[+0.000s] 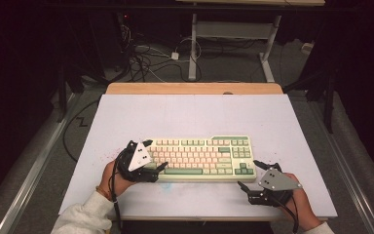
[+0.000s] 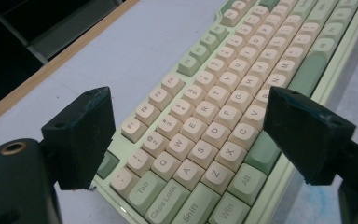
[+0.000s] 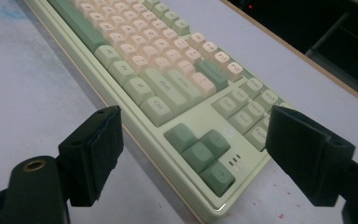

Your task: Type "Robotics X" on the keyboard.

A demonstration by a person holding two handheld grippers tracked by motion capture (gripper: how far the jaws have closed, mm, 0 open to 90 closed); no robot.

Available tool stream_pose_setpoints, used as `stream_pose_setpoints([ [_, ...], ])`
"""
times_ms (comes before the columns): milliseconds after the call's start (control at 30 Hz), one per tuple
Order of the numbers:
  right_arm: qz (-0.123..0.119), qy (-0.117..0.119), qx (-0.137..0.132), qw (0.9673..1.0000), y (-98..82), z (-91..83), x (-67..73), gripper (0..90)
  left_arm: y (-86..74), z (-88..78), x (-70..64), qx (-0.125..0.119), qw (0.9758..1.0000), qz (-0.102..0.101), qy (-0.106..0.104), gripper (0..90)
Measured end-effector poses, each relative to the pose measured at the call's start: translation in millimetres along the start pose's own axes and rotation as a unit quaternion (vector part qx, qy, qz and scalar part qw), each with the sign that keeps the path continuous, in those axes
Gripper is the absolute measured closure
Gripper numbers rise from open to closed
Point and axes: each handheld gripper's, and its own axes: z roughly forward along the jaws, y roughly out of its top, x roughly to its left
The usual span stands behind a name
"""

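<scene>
This looks like a lab or test room set up for recording. A white board [image 1: 195, 117] lies on a wooden tabletop [image 1: 195, 88], lit brightly while the surroundings stay black. Behind it, loose cables [image 1: 143, 56] tangle across a grey carpeted floor [image 1: 224, 68] beside the white metal legs of another desk [image 1: 193, 44]. Metal rails [image 1: 29, 170] run along both sides.

left gripper [image 1: 157, 155]: jaws spread wide, nothing pinched, pointing right.
right gripper [image 1: 249, 174]: jaws spread wide, nothing held, pointing left.
forearms: enter from the bottom edge.
</scene>
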Motion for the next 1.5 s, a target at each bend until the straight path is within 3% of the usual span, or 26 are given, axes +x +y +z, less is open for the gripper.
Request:
stream_pose_setpoints([
  [200, 0.009, 0.001, -0.003, 1.0, 1.6, -0.3, -0.7, 19.9, -2.9, -5.6, -1.3, 0.0, 1.0, -0.001, 0.002, 16.1],
  [333, 0.02, -0.008, 0.005, 0.9998, 4.3, 0.0, -3.2, 21.2, -5.7, -8.6, -2.3, 0.0, 1.0, -0.002, 0.006, 16.1],
  [500, 0.025, -0.019, -0.003, 0.9995, 8.4, -2.7, -4.7, 24.1, -8.6, -10.8, -3.7, -0.002, 1.0, -0.004, 0.009, 16.1],
  [567, 0.027, -0.015, -0.006, 0.9995, 10.8, -3.1, -5.8, 28.4, -9.4, -10.6, -4.1, 0.0, 1.0, -0.004, 0.008, 16.1],
  [633, 0.024, -0.006, -0.007, 0.9997, 12.6, -2.7, -7.1, 39.8, -10.0, -10.5, -4.7, 0.002, 1.0, -0.003, 0.008, 16.1],
  [733, 0.022, -0.001, -0.002, 0.9998, 15.2, -0.8, -8.9, 49.3, -10.8, -10.5, -5.8, 0.004, 1.0, -0.003, 0.007, 16.1],
  [1067, 0.044, 0.018, -0.007, 0.9988, 27.7, 4.5, -18.2, 85.6, -14.3, -13.7, -7.3, 0.007, 0.9999, -0.006, 0.006, 16.1],
  [1133, 0.046, 0.023, -0.007, 0.9987, 29.7, 6.8, -18.8, 89.7, -14.7, -14.6, -7.5, 0.007, 0.9999, -0.005, 0.006, 16.1],
  [1500, 0.034, 0.059, 0.021, 0.9975, 43.4, 32.8, -14.3, 90.0, -16.2, -16.4, -9.2, 0.009, 0.9999, -0.004, 0.003, 16.1],
])
